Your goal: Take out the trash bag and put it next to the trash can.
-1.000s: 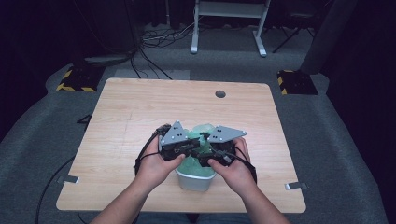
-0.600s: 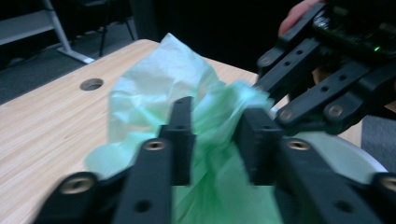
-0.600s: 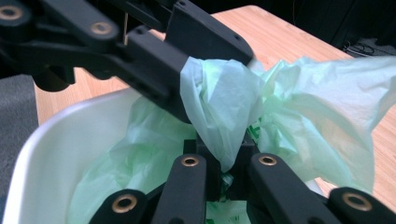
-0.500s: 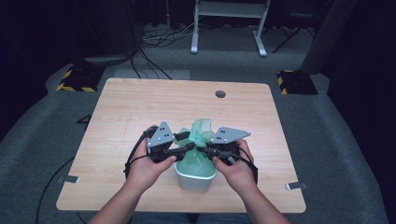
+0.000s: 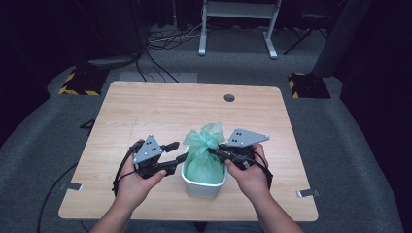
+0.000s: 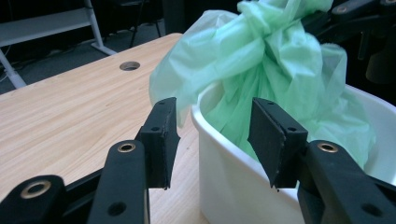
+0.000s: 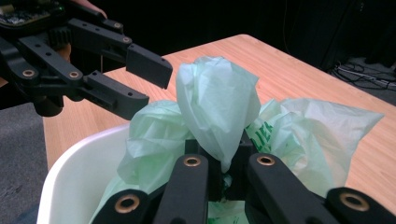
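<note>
The white bin point(image 5: 204, 182) stands on the wooden table point(image 5: 145, 111) toward the person's edge, and everything is placed from it; just to the bin's left the left gripper point(image 5: 176, 151) hangs with its jaws spread, empty, their tips close to the rim but touching nothing; in the left gripper view the rim runs up between the two pads, so a small push forward would straddle the wall; inside the bin sits the green plastic bag point(image 5: 206, 153), its gathered top standing up above the rim; on the bin's right the right gripper point(image 5: 214, 151) is pressed together on a bunched fold of that top, film bulging above the pads in the right gripper view. The bag looks thin, light and limp, likely slippery and easy to tear; single layers will probably slide out, so the bunched neck seems the sound place to hold it; the bin appears stiff, and its rim offers a firm grip.
</note>
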